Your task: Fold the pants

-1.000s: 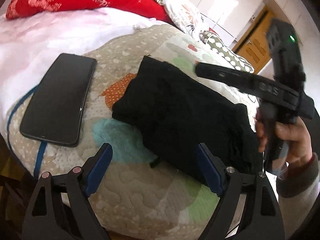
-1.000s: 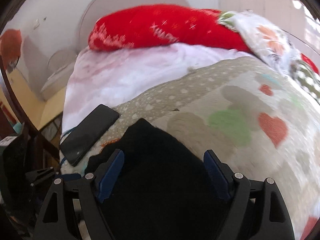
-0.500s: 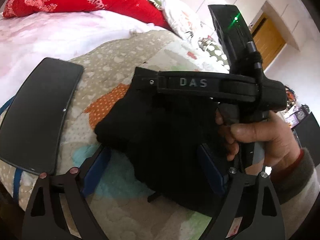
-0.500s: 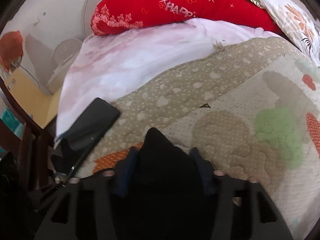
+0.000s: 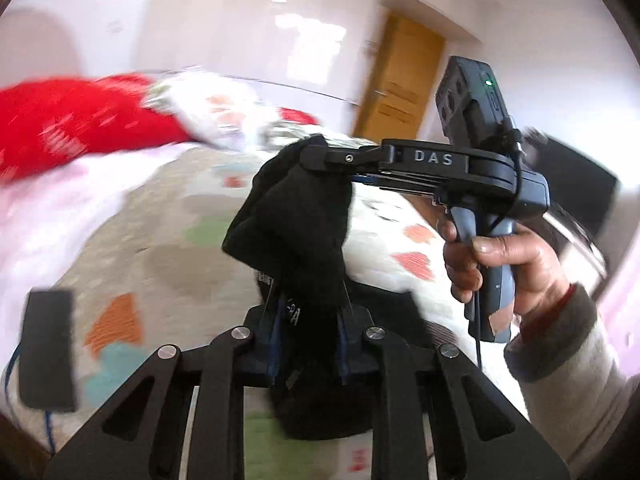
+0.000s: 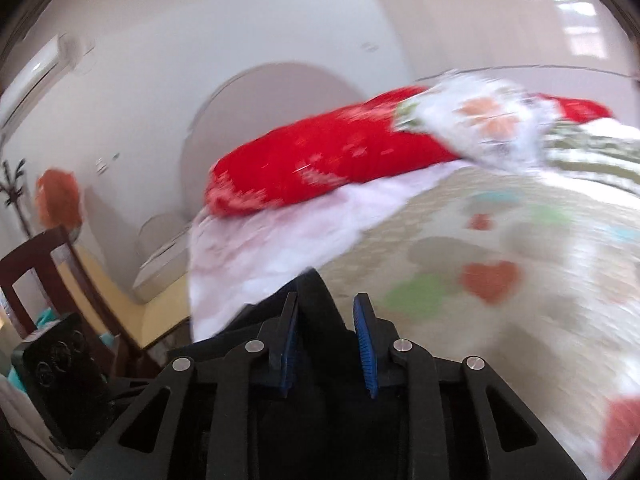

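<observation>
The black pants (image 5: 296,232) hang bunched in the air above the heart-patterned quilt (image 5: 168,248). My left gripper (image 5: 308,320) is shut on their lower edge. My right gripper (image 5: 316,156), seen from the side in the left wrist view, is shut on their upper corner. In the right wrist view the black cloth (image 6: 320,304) sticks up between the blue pads (image 6: 362,332) of my right gripper (image 6: 326,312). The lower part of the pants is hidden behind my left gripper's frame.
A black phone (image 5: 48,344) lies on the quilt at the left edge. A red pillow (image 6: 320,160) and a floral pillow (image 6: 480,120) lie at the bed's head. A wooden chair (image 6: 48,280) stands left of the bed. A wooden door (image 5: 400,80) is behind.
Both grippers closed on the pants and lifted them off the quilt. The views swung upward and are motion-blurred; the phone now sits lower left.
</observation>
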A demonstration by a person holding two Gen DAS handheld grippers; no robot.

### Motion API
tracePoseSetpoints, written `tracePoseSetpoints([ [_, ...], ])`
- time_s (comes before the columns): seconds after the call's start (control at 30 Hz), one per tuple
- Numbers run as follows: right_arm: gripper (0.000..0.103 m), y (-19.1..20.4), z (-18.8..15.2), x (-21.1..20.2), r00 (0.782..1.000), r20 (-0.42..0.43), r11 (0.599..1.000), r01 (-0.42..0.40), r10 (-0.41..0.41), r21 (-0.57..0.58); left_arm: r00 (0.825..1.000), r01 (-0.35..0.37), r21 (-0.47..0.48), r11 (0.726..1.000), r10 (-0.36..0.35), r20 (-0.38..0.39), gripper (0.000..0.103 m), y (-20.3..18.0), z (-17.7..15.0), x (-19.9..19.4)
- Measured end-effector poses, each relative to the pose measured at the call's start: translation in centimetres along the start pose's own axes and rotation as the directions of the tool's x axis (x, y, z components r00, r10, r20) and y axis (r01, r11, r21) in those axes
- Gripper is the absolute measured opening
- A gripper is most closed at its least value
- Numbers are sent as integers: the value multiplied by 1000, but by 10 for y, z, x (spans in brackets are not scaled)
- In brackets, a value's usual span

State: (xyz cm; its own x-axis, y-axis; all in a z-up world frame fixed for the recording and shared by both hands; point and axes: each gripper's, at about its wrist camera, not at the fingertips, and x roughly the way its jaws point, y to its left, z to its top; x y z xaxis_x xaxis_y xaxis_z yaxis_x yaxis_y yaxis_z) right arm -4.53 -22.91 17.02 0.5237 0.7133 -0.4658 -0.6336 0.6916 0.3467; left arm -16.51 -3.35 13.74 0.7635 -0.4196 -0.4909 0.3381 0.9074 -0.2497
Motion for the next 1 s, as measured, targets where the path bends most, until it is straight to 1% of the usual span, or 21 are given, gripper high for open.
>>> tracePoseSetpoints([
  [0.03, 21, -11, -9, -13, 1000, 3, 999, 27, -27, 24, 999, 42, 36, 998, -41, -30, 19, -19, -3, 10],
  [0.1, 21, -37, -35, -39, 993, -16, 988, 122, -121, 93, 993, 92, 83, 992, -85, -86, 19, -42, -15, 28],
  [0.13, 25, -50, -52, -49, 982, -47, 975, 186, -182, 123, 989, 111, 103, 988, -100, -114, 18, -52, -21, 38],
  [0.2, 26, -63, -76, -63, 967, -80, 952, 251, -240, 173, 970, 150, 132, 980, -120, -213, 18, -73, -42, 67],
  [0.27, 37, -73, -95, -78, 967, -83, 937, 253, -240, 241, 948, 166, 158, 973, -113, -298, 18, -85, -62, 88],
  [0.3, 53, -74, -102, -82, 969, -73, 931, 248, -237, 267, 943, 164, 171, 972, -104, -315, 18, -87, -66, 90],
  [0.33, 67, -75, -109, -88, 970, -58, 925, 244, -237, 292, 944, 161, 182, 970, -98, -316, 18, -89, -66, 88],
  [0.37, 71, -73, -115, -92, 974, -36, 920, 225, -226, 320, 947, 164, 190, 968, -101, -304, 24, -87, -62, 81],
  [0.4, 74, -74, -118, -92, 980, -24, 921, 196, -200, 337, 947, 178, 192, 965, -115, -299, 40, -84, -58, 74],
  [0.43, 75, -70, -122, -90, 985, -23, 923, 168, -170, 346, 946, 198, 184, 963, -138, -295, 52, -82, -55, 65],
  [0.47, 76, -67, -125, -86, 987, -32, 923, 157, -156, 351, 947, 211, 175, 962, -156, -281, 75, -78, -49, 55],
  [0.5, 80, -65, -127, -80, 988, -47, 922, 155, -149, 356, 957, 211, 178, 961, -166, -236, 79, -72, -43, 38],
  [0.57, 82, -60, -133, -67, 989, -74, 916, 148, -130, 373, 971, 188, 218, 958, -147, -191, 79, -71, -35, 29],
  [0.6, 83, -59, -136, -61, 988, -89, 913, 147, -122, 382, 979, 150, 254, 956, -108, -170, 79, -67, -33, 23],
  [0.7, 83, -57, -142, -42, 983, -132, 902, 170, -127, 396, 988, 71, 277, 958, -30, -151, 79, -54, -34, 28],
  [0.73, 79, -55, -143, -37, 983, -135, 905, 167, -123, 390, 986, 52, 264, 963, -7, -169, 79, -48, -37, 35],
  [0.77, 71, -52, -142, -31, 983, -138, 914, 166, -123, 370, 983, 47, 247, 968, -1, -184, 79, -42, -39, 42],
  [0.8, 41, -49, -141, -26, 981, -142, 921, 171, -129, 349, 981, 43, 231, 972, 3, -194, 79, -38, -43, 47],
  [0.83, 24, -47, -139, -22, 978, -152, 927, 184, -141, 326, 979, 36, 222, 974, 10, -203, 79, -34, -45, 53],
  [0.9, 21, -42, -135, -27, 977, -148, 935, 190, -152, 301, 972, 28, 204, 979, 21, -235, 79, -30, -48, 65],
  [1.0, 20, -32, -131, -51, 979, -116, 947, 195, -170, 256, 972, 46, 194, 980, 1, -235, 79, -33, -49, 61],
])
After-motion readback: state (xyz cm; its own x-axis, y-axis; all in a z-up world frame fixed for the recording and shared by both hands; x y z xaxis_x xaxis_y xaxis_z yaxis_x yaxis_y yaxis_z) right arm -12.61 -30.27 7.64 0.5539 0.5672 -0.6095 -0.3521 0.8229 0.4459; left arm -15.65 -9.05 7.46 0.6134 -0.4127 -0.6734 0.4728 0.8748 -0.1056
